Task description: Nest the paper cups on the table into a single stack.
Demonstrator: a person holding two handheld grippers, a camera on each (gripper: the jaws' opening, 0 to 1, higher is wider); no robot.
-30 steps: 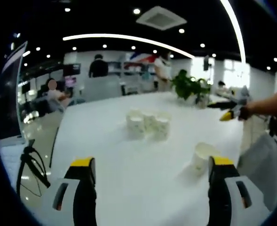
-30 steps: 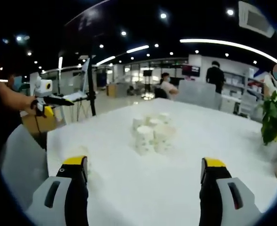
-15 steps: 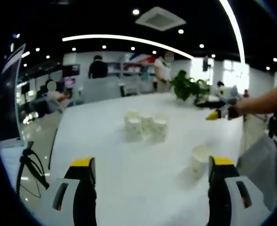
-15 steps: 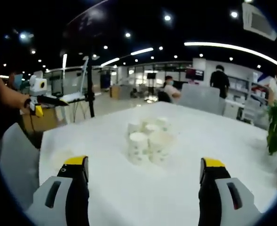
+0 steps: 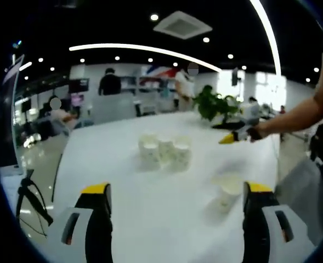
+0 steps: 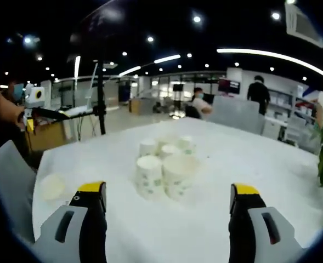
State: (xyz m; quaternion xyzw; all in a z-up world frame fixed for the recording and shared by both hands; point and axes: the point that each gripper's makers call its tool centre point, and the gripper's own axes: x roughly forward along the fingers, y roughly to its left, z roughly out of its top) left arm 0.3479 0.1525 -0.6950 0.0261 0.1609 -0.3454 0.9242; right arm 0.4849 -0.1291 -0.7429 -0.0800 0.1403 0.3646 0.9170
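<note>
Right gripper (image 6: pixel 166 200) neared cups (image 6: pixel 164 167)

Ceiling spotlights (image 6: pixel 197 19) and a curved light strip (image 5: pixel 145 49) glare against a dark ceiling. The white table (image 5: pixel 166 192) looks washed out, the cups (image 6: pixel 161 175) soft and blurred. Edges bend strongly.

A cluster of paper cups (image 5: pixel 165 152) is seen upright on the white table (image 5: pixel 123 181), and a lone cup (image 5: pixel 228 189) is set apart near the left gripper (image 5: pixel 177 193), whose jaws are spread wide. The right gripper (image 5: pixel 235 135) is held above the table beside a potted plant (image 5: pixel 213 104).
</note>
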